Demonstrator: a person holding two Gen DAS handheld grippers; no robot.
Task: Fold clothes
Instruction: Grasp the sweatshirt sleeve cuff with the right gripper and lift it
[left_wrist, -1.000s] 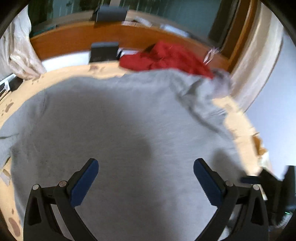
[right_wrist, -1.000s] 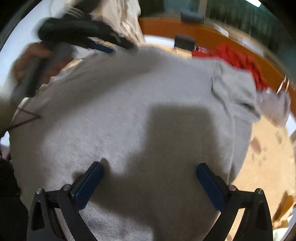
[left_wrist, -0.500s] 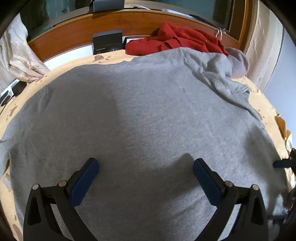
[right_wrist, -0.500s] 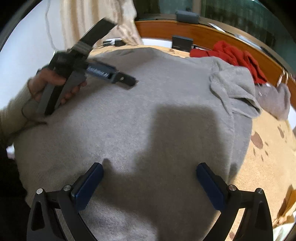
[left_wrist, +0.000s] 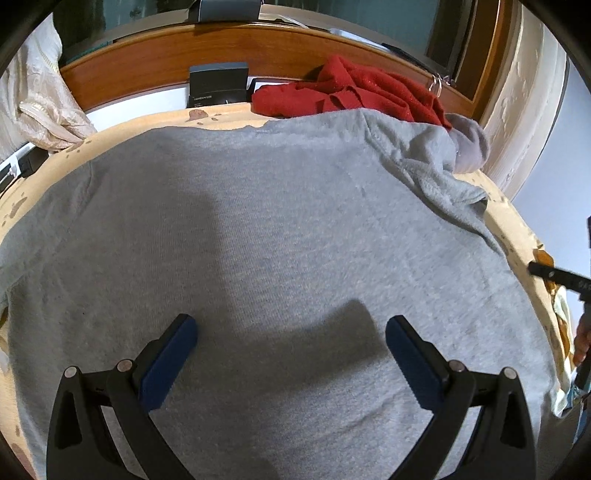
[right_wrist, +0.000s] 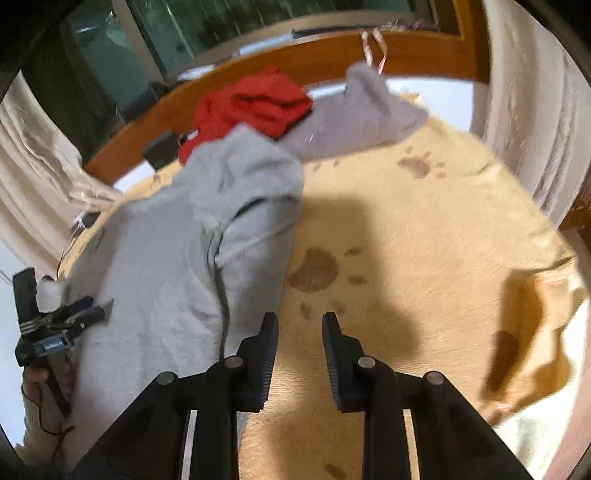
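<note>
A grey sweatshirt (left_wrist: 277, 221) lies spread flat on the yellow blanket (right_wrist: 406, 240) and fills the left wrist view. My left gripper (left_wrist: 290, 323) hovers open and wide over its lower middle, holding nothing. In the right wrist view the same sweatshirt (right_wrist: 166, 258) lies to the left, its hood bunched at the top. My right gripper (right_wrist: 300, 317) is over bare blanket just right of the sweatshirt's side edge. Its jaws are nearly together with a slim gap and nothing in it. A hand holds the left gripper (right_wrist: 55, 332) at the far left.
A red garment (left_wrist: 351, 92) and a pale grey one (right_wrist: 362, 110) are heaped at the head of the bed. A black box (left_wrist: 218, 86) stands by the wooden headboard (left_wrist: 147, 62). Curtains (right_wrist: 535, 110) hang at the sides. The blanket's front right corner (right_wrist: 535, 314) is turned up.
My right gripper swung right, off the sweatshirt onto the blanket, and its jaws closed in from wide open. My left gripper stayed open over the sweatshirt, which now lies flatter.
</note>
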